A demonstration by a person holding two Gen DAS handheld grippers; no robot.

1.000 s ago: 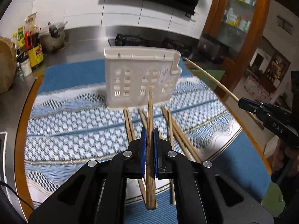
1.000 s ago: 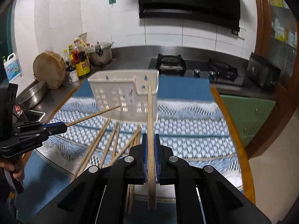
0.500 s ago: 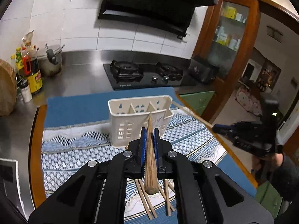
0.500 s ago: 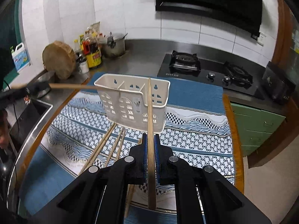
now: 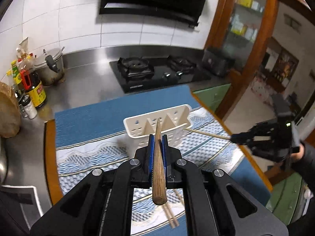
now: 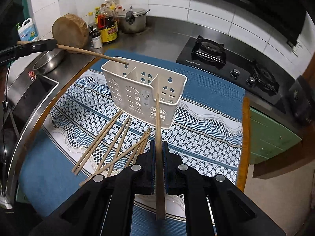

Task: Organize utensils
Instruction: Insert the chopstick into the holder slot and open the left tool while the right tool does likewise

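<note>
left tongs [image 5: 157,143]: clamped tight on a dark wooden chopstick [image 5: 158,163]; stick runs along the blue pads, thick end toward the camera, thin tip over the holder's top
right tongs [image 6: 157,147]: clamped tight on a paler chopstick [image 6: 159,137]; stick runs straight forward, tip in front of the holder's near wall; whether it touches, cannot tell
right tongs from left view [image 5: 261,137]: off to the right, held by a hand in a dark sleeve; its stick's tip at the holder's right end
left tongs from right view [image 6: 29,48]: upper left; its stick slants down, tip at the holder's back left corner
holder [image 6: 143,92]: white plastic caddy with cut-out walls; three compartments, nothing seen inside; upright on the patterned cloth
holder from left view [image 5: 157,123]: partly hidden behind the tongs
loose chopsticks [image 6: 110,147]: several lying fanned on the cloth, just in front of the holder, left of the right tongs; some cross each other
cloth [image 6: 206,137]: blue and white pattern; lies on a blue mat [image 6: 206,84]
bench [image 6: 163,29]: steel; carries mat and holder
stove [image 6: 226,61]: black two-burner hob, behind the mat
pot [image 6: 133,19]: lidded, far left corner beside the bottles [image 6: 107,27]
wooden block [image 6: 69,30]: round, left of the bottles
</note>
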